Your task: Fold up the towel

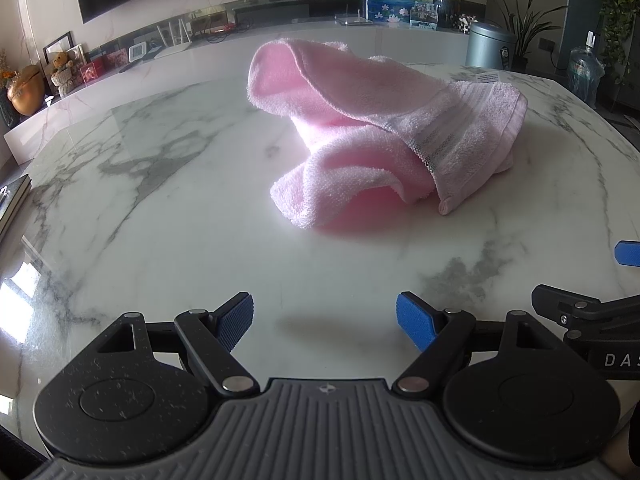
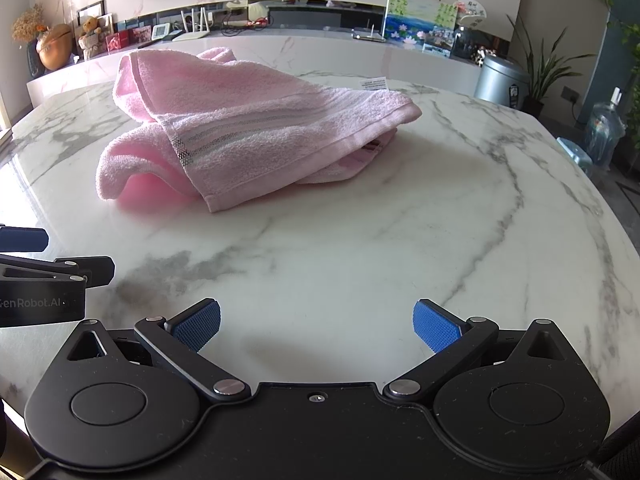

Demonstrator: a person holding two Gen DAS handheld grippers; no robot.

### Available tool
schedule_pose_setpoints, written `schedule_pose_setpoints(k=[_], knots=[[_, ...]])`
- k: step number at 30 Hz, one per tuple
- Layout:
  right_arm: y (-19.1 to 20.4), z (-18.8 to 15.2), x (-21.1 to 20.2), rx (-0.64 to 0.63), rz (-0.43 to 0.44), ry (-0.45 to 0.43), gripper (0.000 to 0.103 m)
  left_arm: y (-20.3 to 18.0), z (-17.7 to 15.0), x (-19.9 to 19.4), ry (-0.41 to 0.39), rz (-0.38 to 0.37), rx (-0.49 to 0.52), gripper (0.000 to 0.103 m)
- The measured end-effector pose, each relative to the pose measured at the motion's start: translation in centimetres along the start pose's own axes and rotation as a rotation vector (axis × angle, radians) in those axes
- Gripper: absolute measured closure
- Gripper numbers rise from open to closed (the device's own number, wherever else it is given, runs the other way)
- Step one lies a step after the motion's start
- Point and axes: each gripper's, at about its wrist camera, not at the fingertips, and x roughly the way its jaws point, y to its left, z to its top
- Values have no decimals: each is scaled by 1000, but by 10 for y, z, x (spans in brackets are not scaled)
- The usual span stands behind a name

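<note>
A pink towel [image 1: 372,132] lies crumpled in a loose heap on the white marble table [image 1: 160,208], a striped band and a white label showing on its upper layer. In the right wrist view the same pink towel [image 2: 248,128] sits ahead and to the left. My left gripper [image 1: 325,316] is open over bare table, well short of the towel, nothing between its blue pads. My right gripper [image 2: 316,324] is open too, also short of the towel. The right gripper's blue pad [image 1: 628,253] pokes in at the left view's right edge.
A low marble sideboard [image 2: 280,50] behind the table carries a teddy bear [image 2: 90,34], frames and a painted picture [image 2: 420,18]. A grey metal bin [image 2: 502,80], a potted plant [image 2: 548,60] and a water bottle [image 2: 604,128] stand at the right. A dark book [image 1: 12,200] lies at the table's left edge.
</note>
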Motion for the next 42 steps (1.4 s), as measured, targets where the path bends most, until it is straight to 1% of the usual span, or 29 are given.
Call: schedule_pose_setpoints(k=[42], knots=[[1,0,1,-3,2,6,0,-5,5,1,20,-3,-3,25]])
